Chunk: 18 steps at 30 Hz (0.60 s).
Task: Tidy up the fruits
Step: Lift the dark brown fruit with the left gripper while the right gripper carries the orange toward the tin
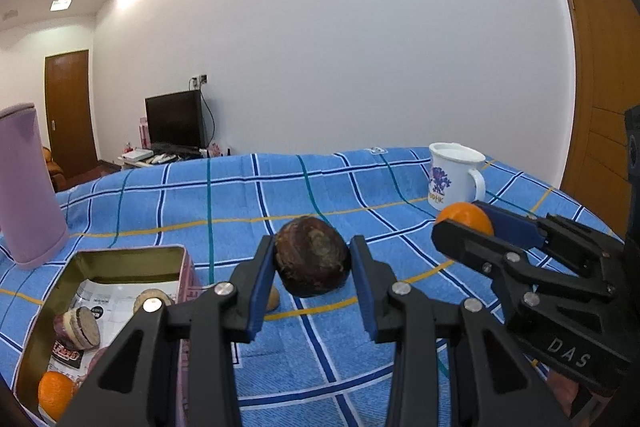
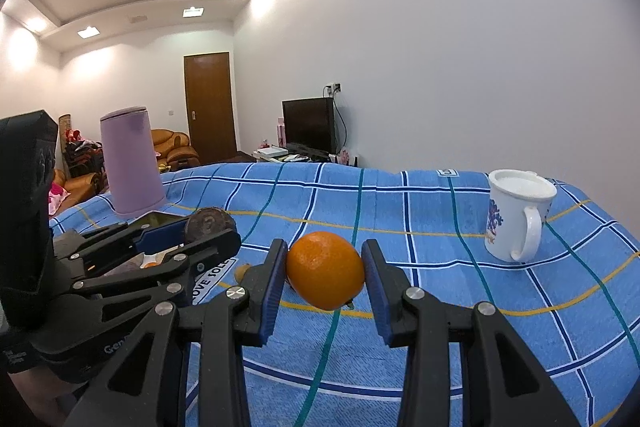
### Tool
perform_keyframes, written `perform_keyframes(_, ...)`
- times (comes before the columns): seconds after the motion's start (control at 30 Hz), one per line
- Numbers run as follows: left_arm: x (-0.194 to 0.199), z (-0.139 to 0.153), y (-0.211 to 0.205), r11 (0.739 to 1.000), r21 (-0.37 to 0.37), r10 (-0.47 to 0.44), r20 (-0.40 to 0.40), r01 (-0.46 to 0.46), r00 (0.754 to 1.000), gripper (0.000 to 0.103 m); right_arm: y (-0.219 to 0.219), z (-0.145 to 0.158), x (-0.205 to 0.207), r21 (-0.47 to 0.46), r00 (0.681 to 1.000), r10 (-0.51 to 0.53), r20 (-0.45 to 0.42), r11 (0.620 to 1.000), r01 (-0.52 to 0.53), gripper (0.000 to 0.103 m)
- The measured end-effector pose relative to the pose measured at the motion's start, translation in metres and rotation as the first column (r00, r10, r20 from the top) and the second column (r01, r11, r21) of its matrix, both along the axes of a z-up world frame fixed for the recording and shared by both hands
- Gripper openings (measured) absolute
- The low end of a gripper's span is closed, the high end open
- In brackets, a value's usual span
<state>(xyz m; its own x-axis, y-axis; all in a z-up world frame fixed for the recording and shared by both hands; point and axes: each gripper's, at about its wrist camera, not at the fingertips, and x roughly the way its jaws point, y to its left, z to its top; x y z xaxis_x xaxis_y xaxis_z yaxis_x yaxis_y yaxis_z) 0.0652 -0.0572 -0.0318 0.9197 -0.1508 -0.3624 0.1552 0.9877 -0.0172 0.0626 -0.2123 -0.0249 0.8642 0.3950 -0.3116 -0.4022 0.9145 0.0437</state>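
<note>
White walls and a blue plaid cloth over the work surface frame both views. L gripper, held low and pitched slightly down, is clenched on a dark brown round fruit, blue pads pressing its two sides, fruit lifted clear of the cloth. R gripper, same shallow downward pitch, clamps an orange between its pads, also above the cloth; seen from the L cam it sits to the right, just beside and roughly level w/ the L gripper. Open metal tin lies at L gripper's near left, holding a second orange, cut round pieces and printed paper. Small tan item rests on the cloth beside the tin, under the L finger. Lilac cylindrical container stands upright beyond the tin; white mug w/ blue print stands far right. Bkgd: dark TV on a low stand, wood door, tan sofa.
</note>
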Motion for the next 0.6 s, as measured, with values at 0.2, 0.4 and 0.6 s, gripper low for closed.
perform_keyframes(0.2, -0.0044, 0.0022, -0.0012, 1.000, 0.006, 0.006, 0.027, -0.007, 1.000, 0.039, -0.0002, 0.0013, -0.0050, 0.000, 1.000, 0.000, 0.026, 1.000, 0.000, 0.040)
perform_keyframes(0.4, -0.0060, 0.0030, -0.0005, 1.000, 0.006, 0.012, 0.037, -0.012, 0.999, 0.039, 0.0002, 0.0029, -0.0086, -0.001, 0.999, 0.004, 0.046, 1.000, -0.004, 0.040)
perform_keyframes(0.6, -0.0087, 0.0030, 0.0013, 1.000, 0.010, 0.019, 0.035, -0.020, 0.999, 0.039, 0.0007, 0.0037, -0.0084, -0.005, 0.999, 0.000, 0.049, 1.000, 0.000, 0.040)
